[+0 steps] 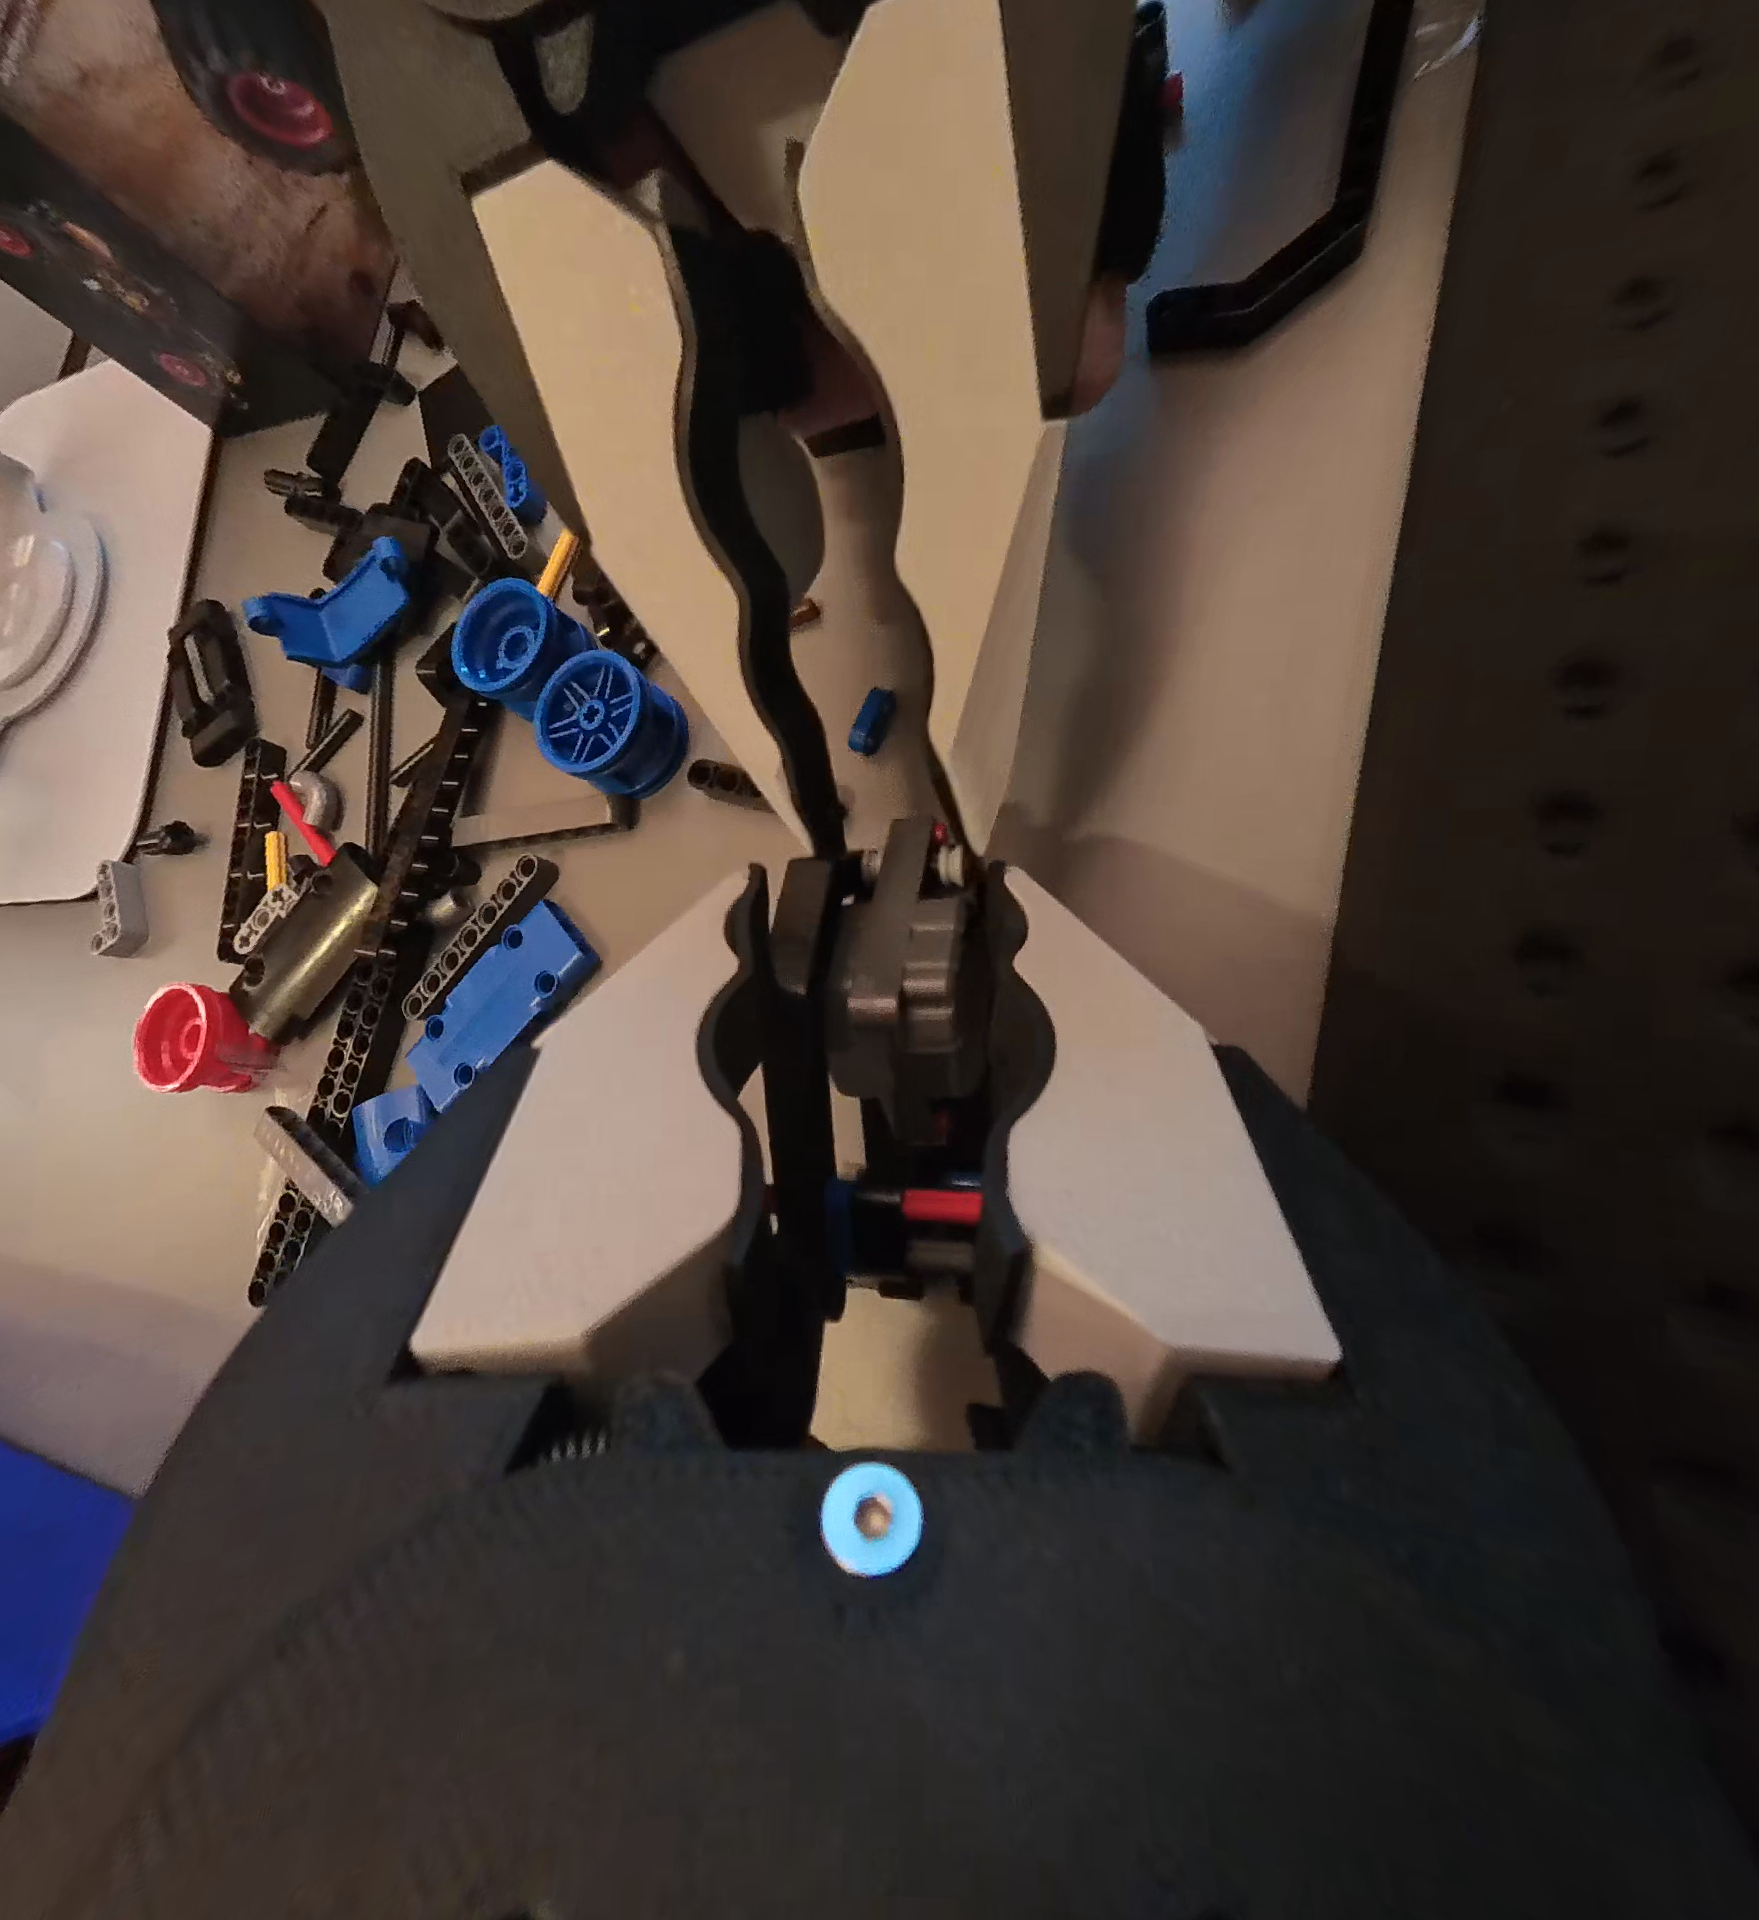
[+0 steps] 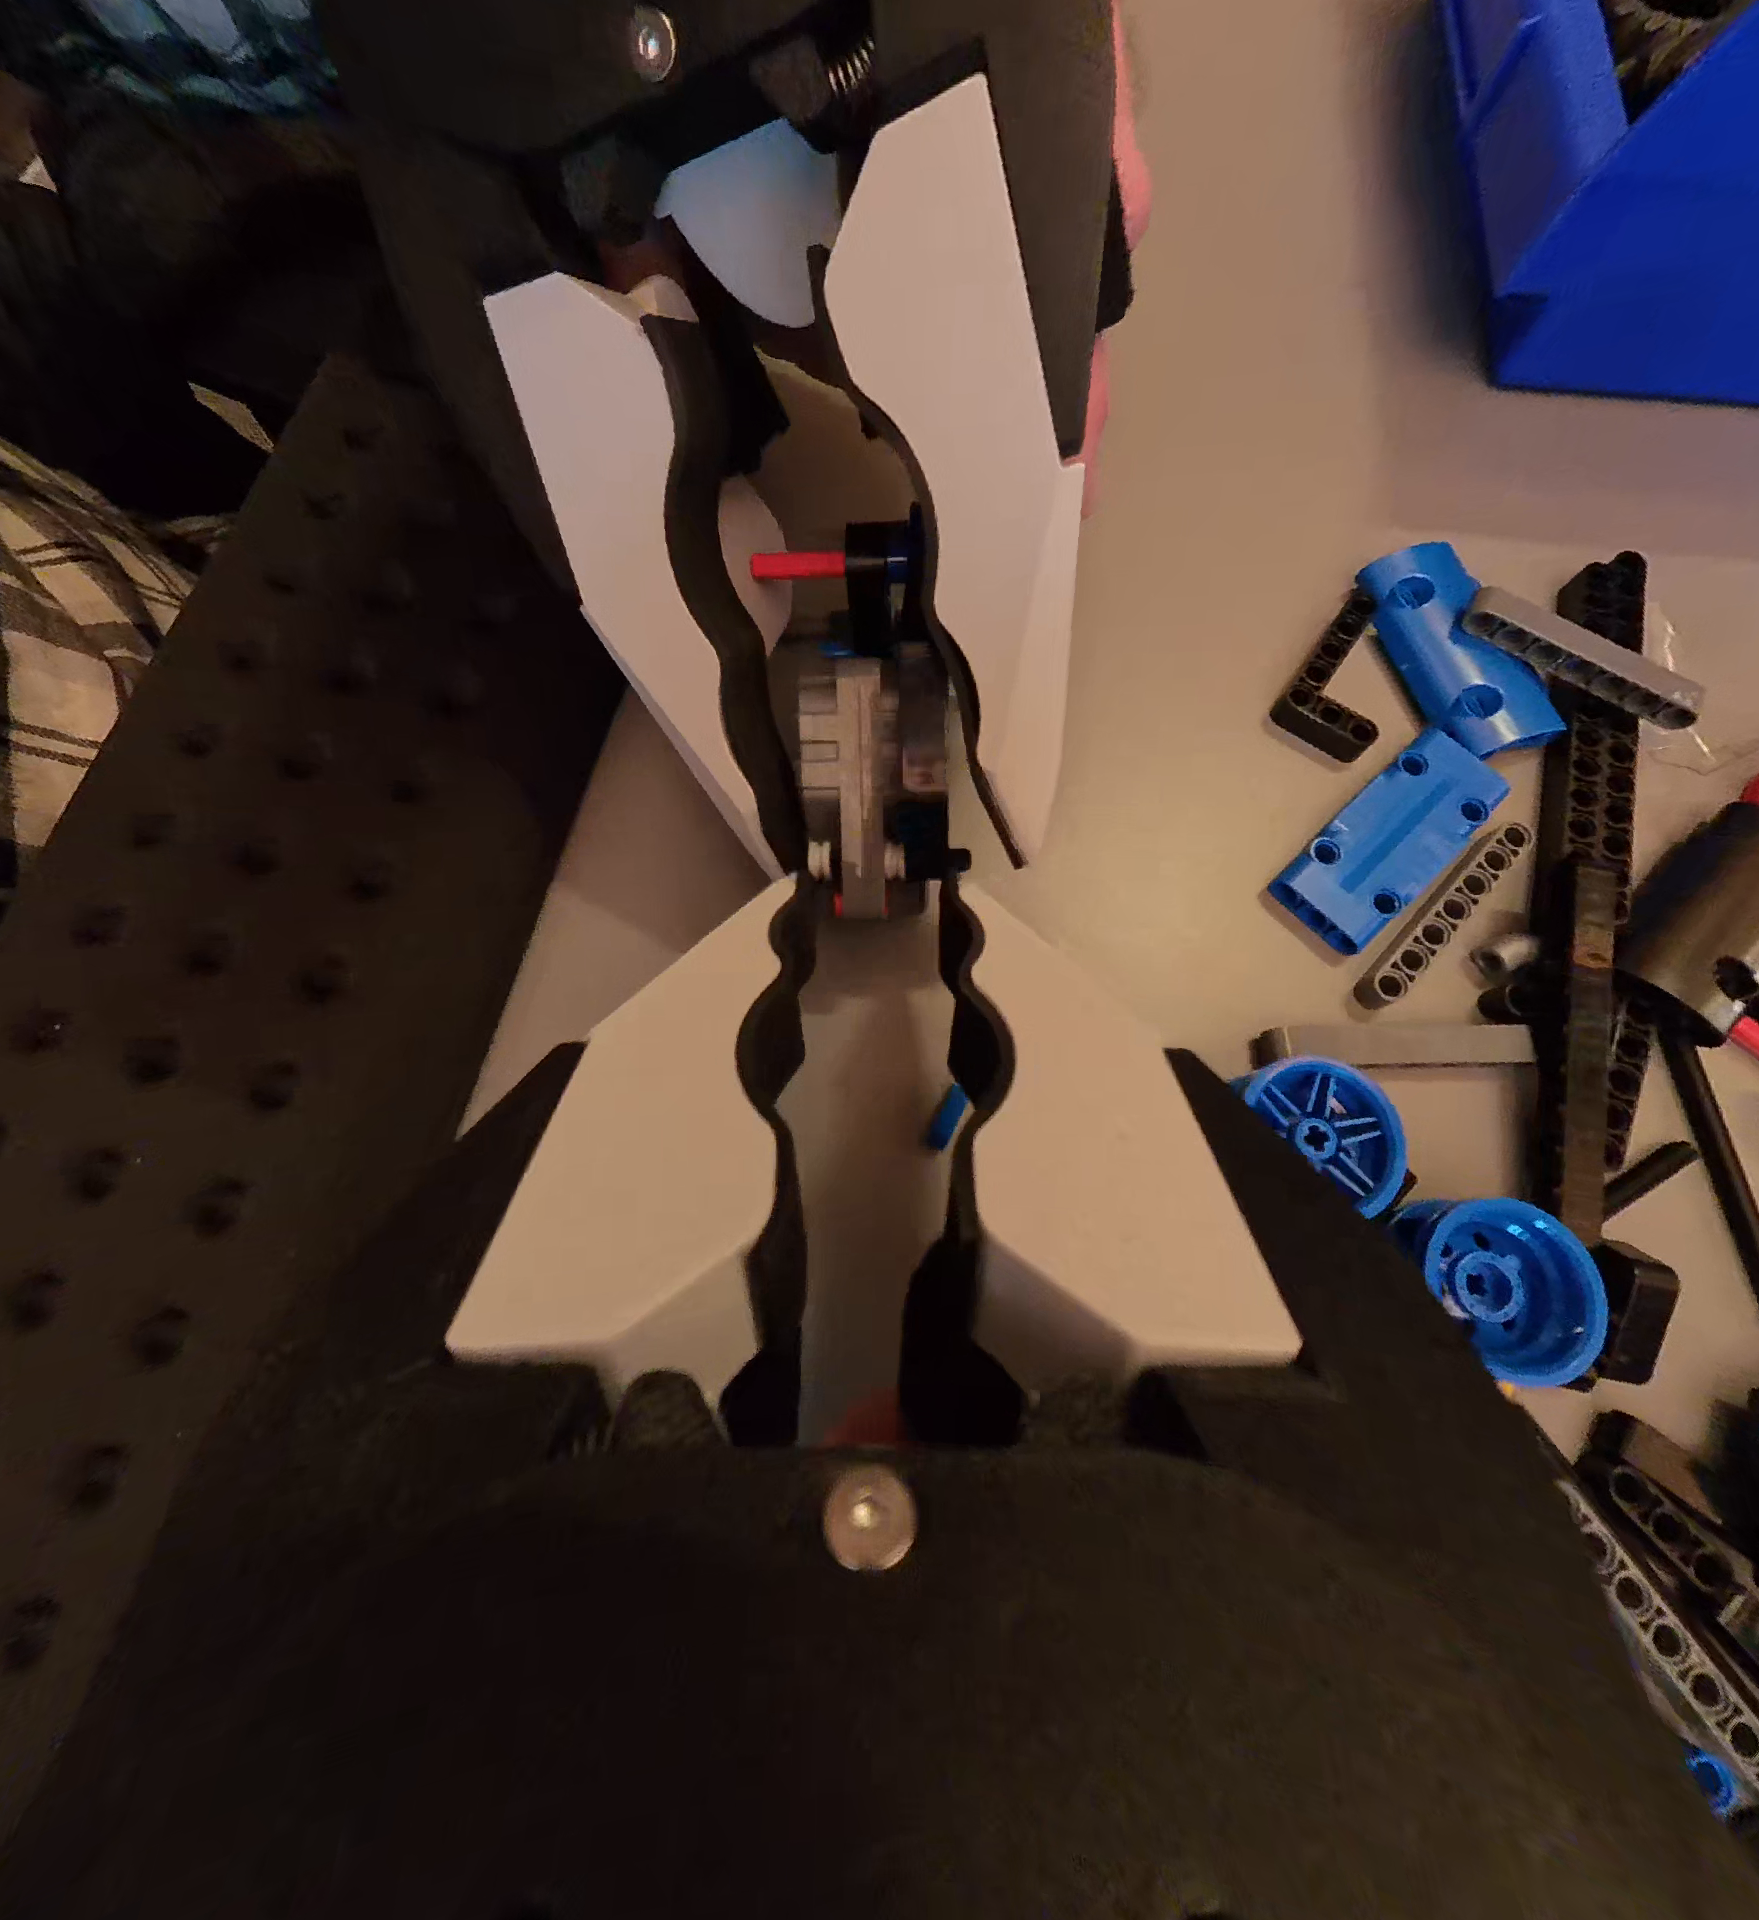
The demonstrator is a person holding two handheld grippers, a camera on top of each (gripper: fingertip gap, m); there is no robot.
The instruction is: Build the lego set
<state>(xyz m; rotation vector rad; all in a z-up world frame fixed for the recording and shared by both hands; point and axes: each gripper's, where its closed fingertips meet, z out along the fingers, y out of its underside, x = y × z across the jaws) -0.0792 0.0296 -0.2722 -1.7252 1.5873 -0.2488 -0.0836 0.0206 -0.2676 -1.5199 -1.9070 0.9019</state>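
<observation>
Both grippers meet tip to tip over the pale table (image 2: 1218, 499) on 1 small grey-and-black lego sub-assembly (image 1: 890, 961). From its own wrist view the left gripper (image 1: 880, 883) is closed around the assembly's body, which sits deep between its wavy black pads. The right gripper (image 2: 870, 883) pinches the assembly's near end at its fingertips, jaws nearly closed; a red pin (image 2: 797, 564) sticks out of the far end. The build looks early: only this little block is together, held in the air between the 2 tools. Most parts lie loose to the side, among them 2 blue wheel hubs (image 1: 563, 675), blue panels (image 2: 1389, 831), black beams (image 1: 407, 914) and a red piece (image 1: 184, 1039). Each tool points straight at the other.
</observation>
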